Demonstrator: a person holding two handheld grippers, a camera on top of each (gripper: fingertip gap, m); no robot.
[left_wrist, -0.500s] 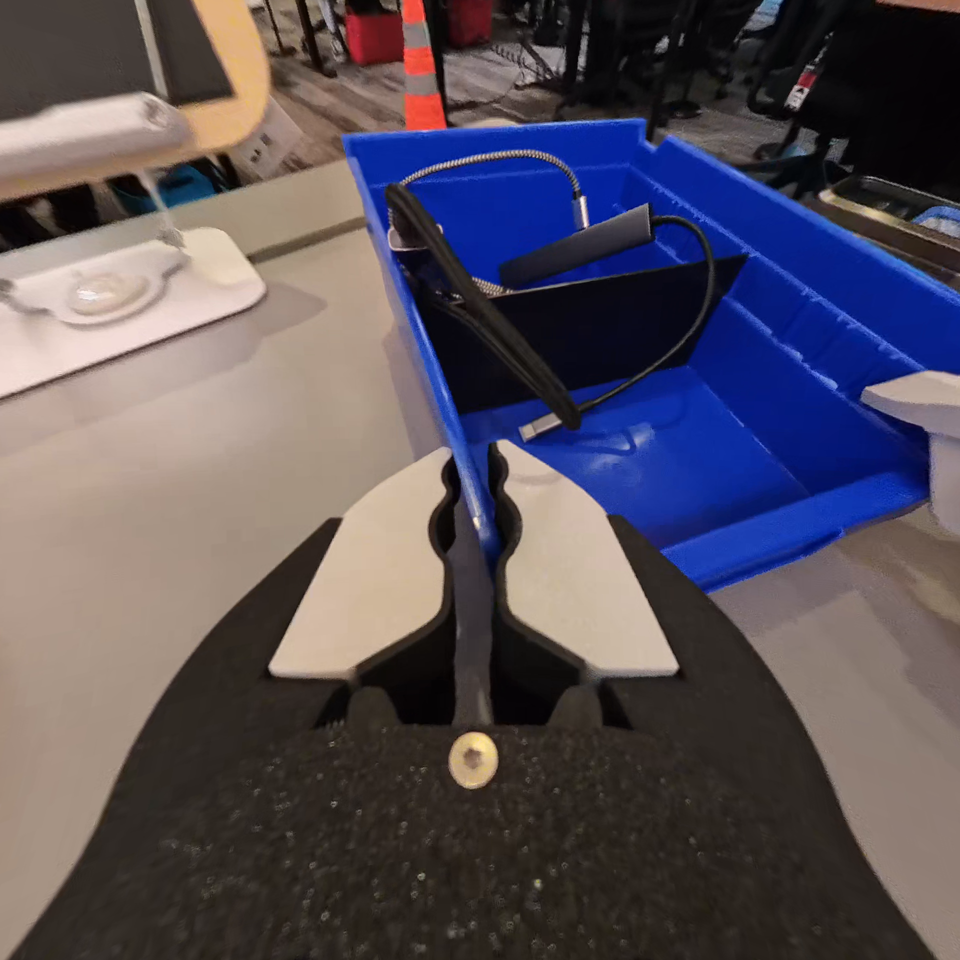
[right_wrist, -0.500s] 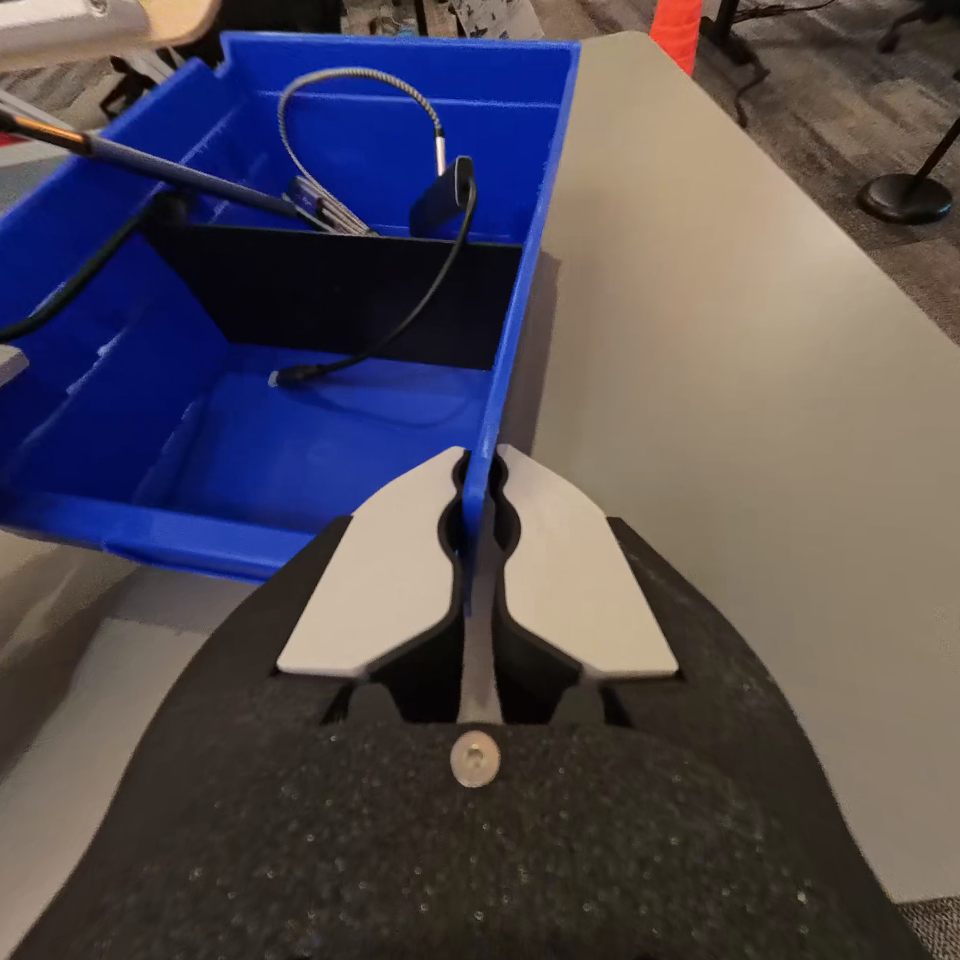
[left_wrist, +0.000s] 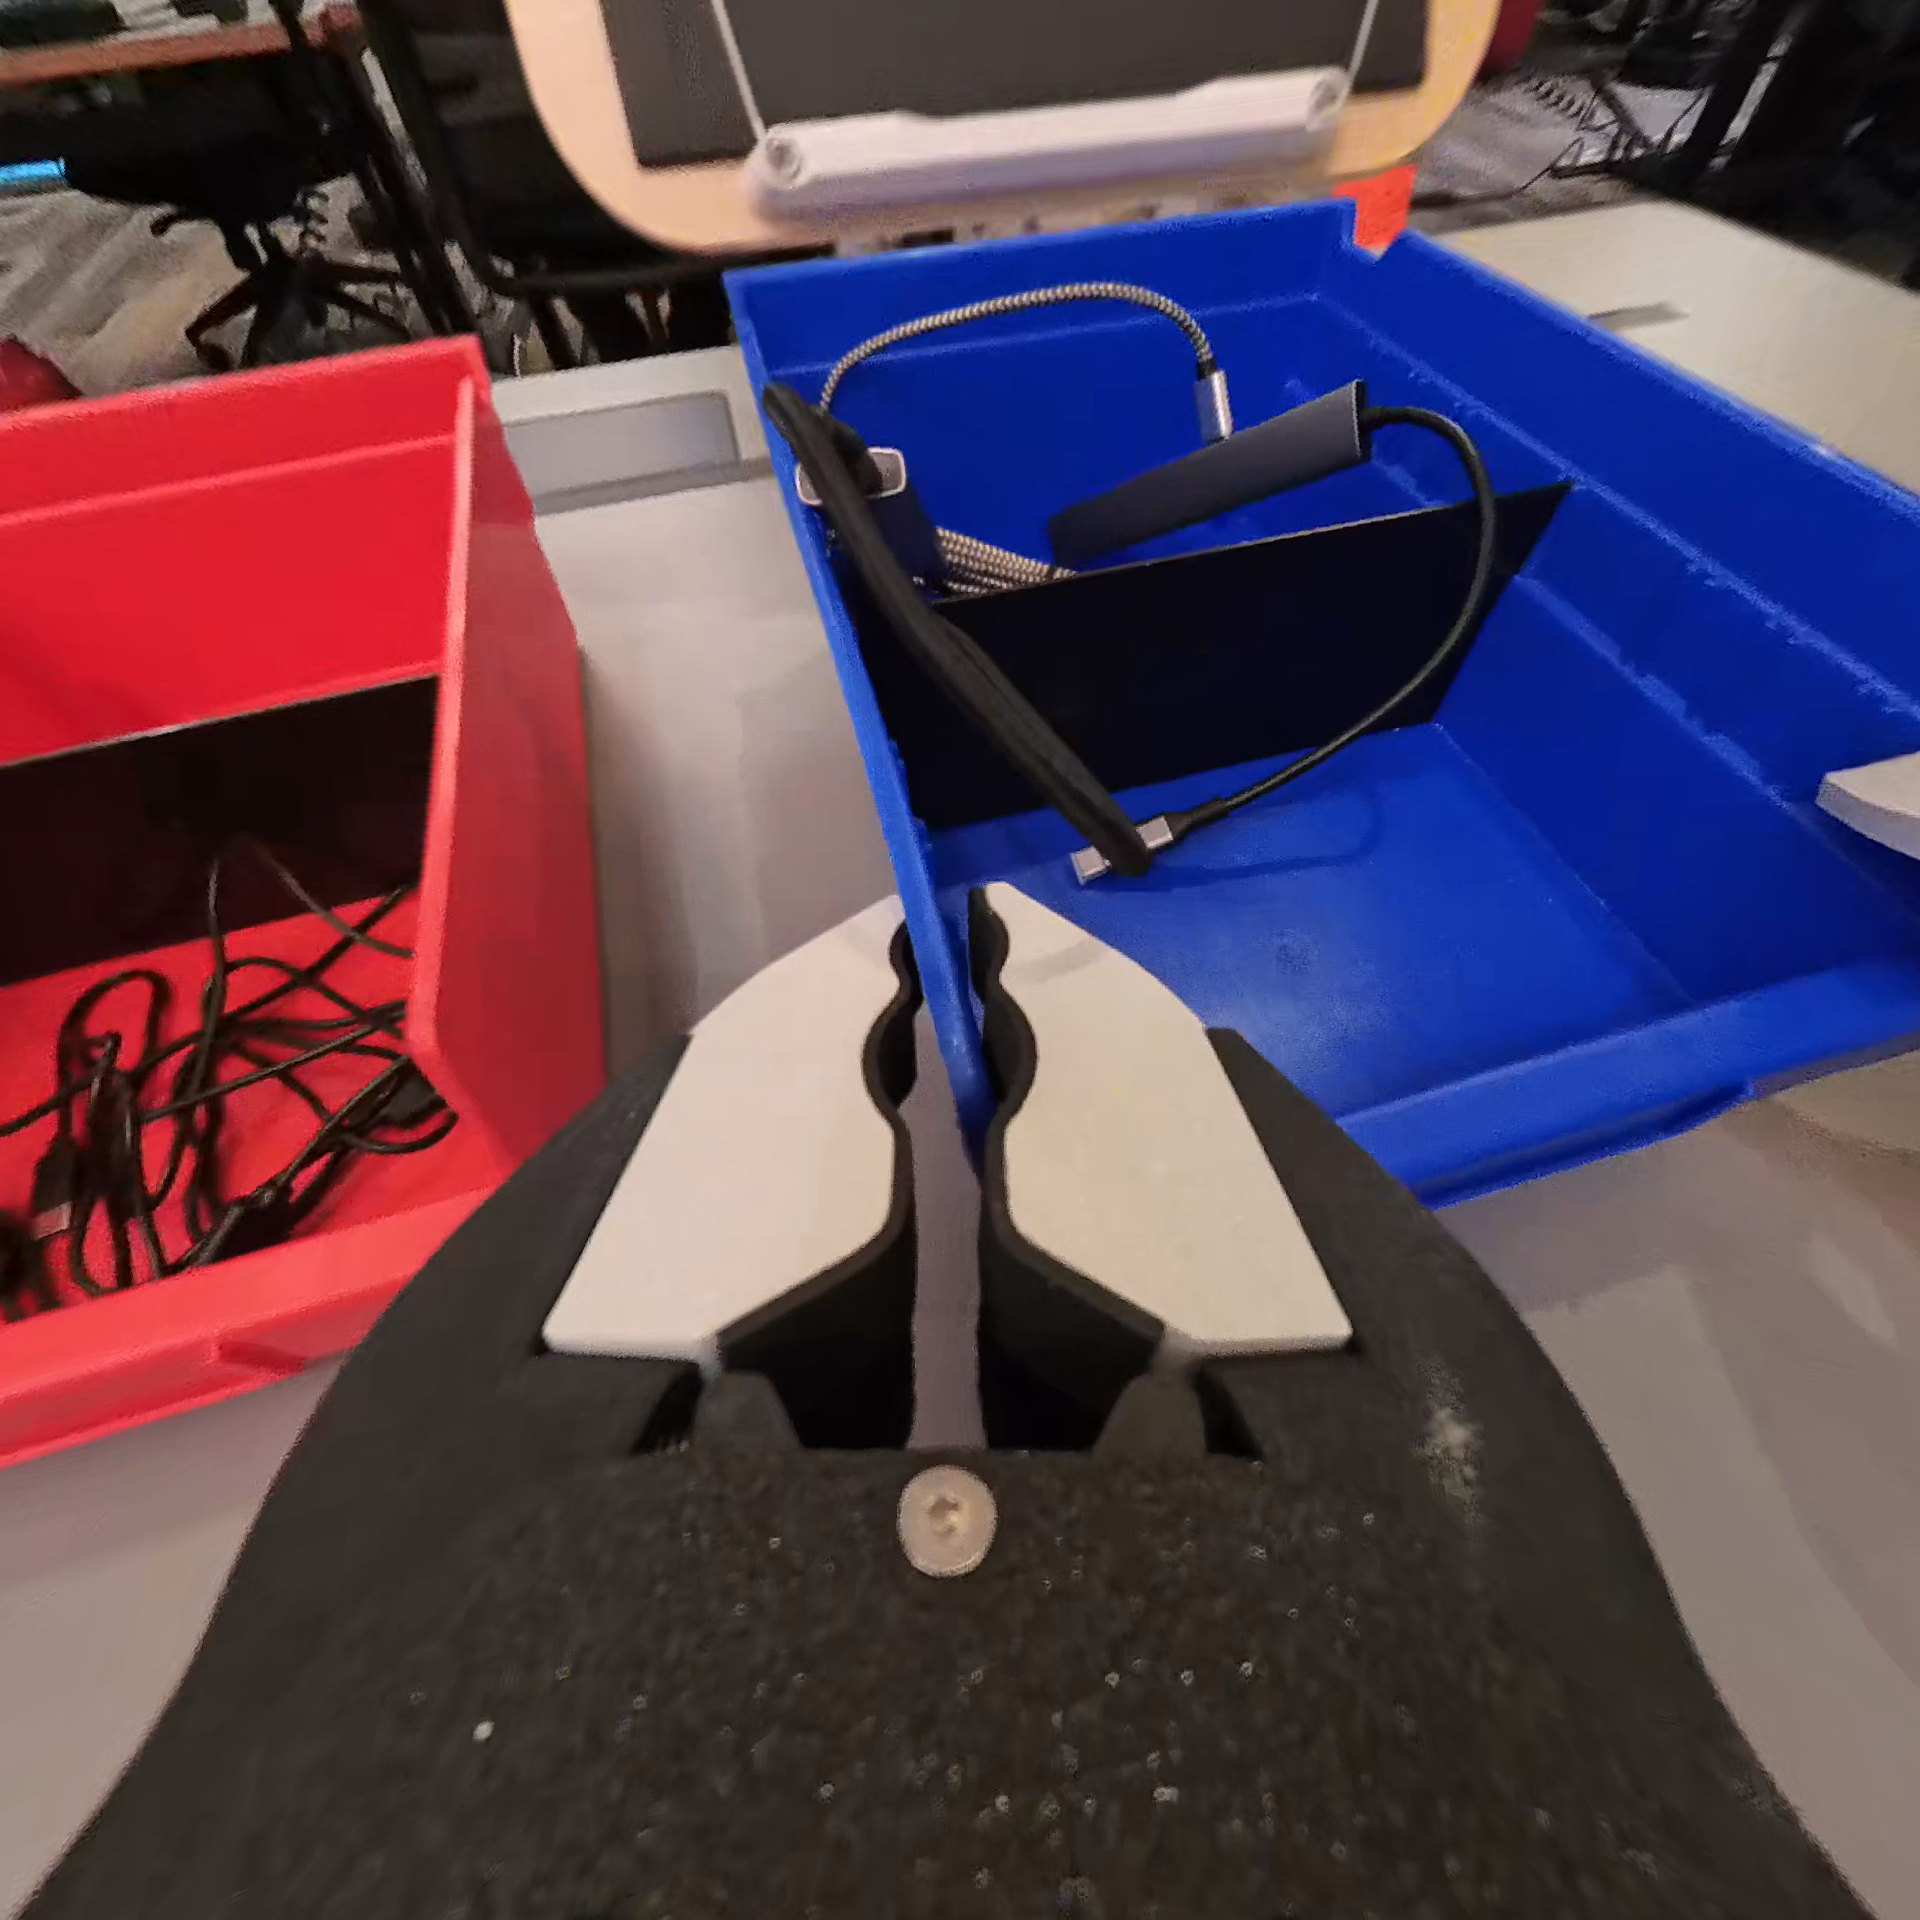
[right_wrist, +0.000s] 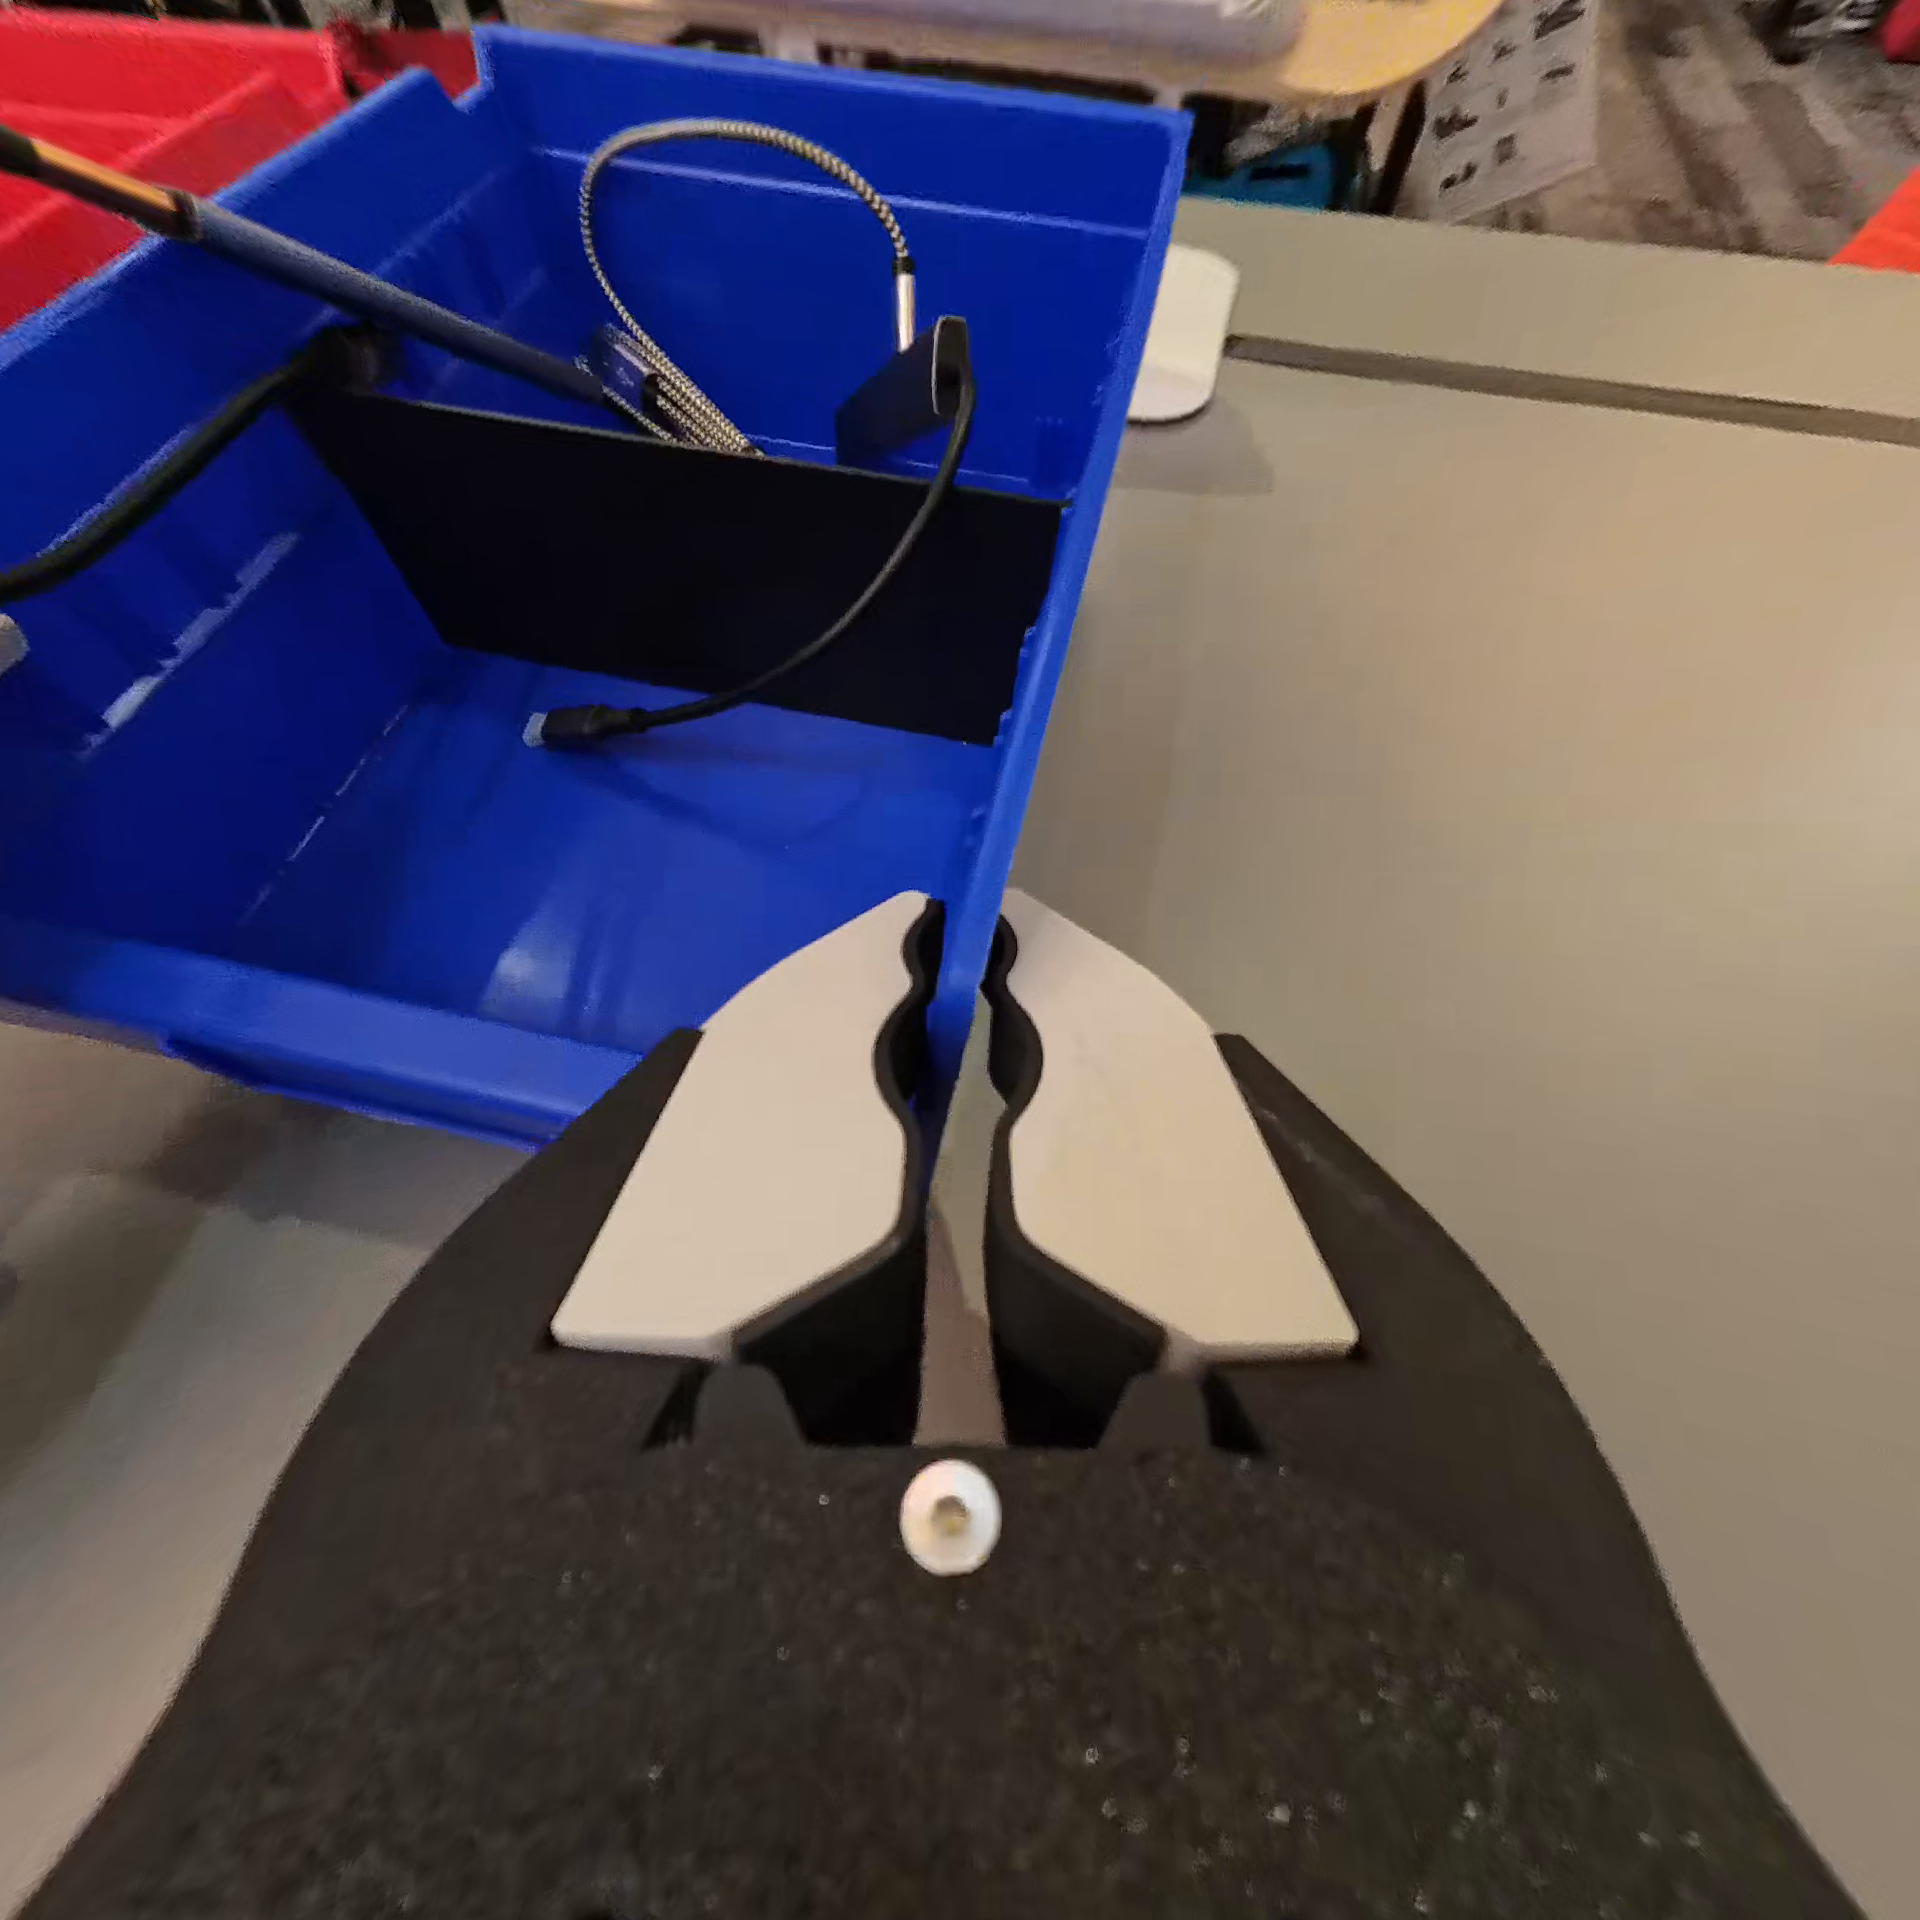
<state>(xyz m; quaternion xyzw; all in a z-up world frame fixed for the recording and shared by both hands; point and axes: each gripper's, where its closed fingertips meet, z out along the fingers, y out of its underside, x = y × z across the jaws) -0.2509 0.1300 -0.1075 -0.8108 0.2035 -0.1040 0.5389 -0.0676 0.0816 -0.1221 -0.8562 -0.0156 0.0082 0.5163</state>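
Spanning both views, a grey table (right_wrist: 1507, 727) carries a blue plastic bin (left_wrist: 1558, 1091) and, to its left, a red plastic bin (left_wrist: 499, 727) standing just beside it but apart. The blue bin is split crosswise by a black divider (left_wrist: 1195, 665); the red one has a dark divider of its own (left_wrist: 208, 800) with a tangle of thin black cables (left_wrist: 208, 1101) lying on its floor in front. The left gripper (left_wrist: 943, 920) has its fingers closed on the blue bin's left wall near the front corner, the wall running up between them; the right gripper (right_wrist: 961, 920) pinches the opposite wall in the same manner. Behind the blue bin's divider lie a braided grey cable (left_wrist: 1039, 307) arched upward and a dark grey hub (left_wrist: 1216, 478) (its thin black lead (right_wrist: 894, 592) loops over the divider and ends at a plug on the front compartment's floor). A black flat strap-like piece (left_wrist: 977, 675) leans across the left wall and divider, its lower end touching that plug. A white stand base (right_wrist: 1184, 343) sits on the table past the bin's right wall.
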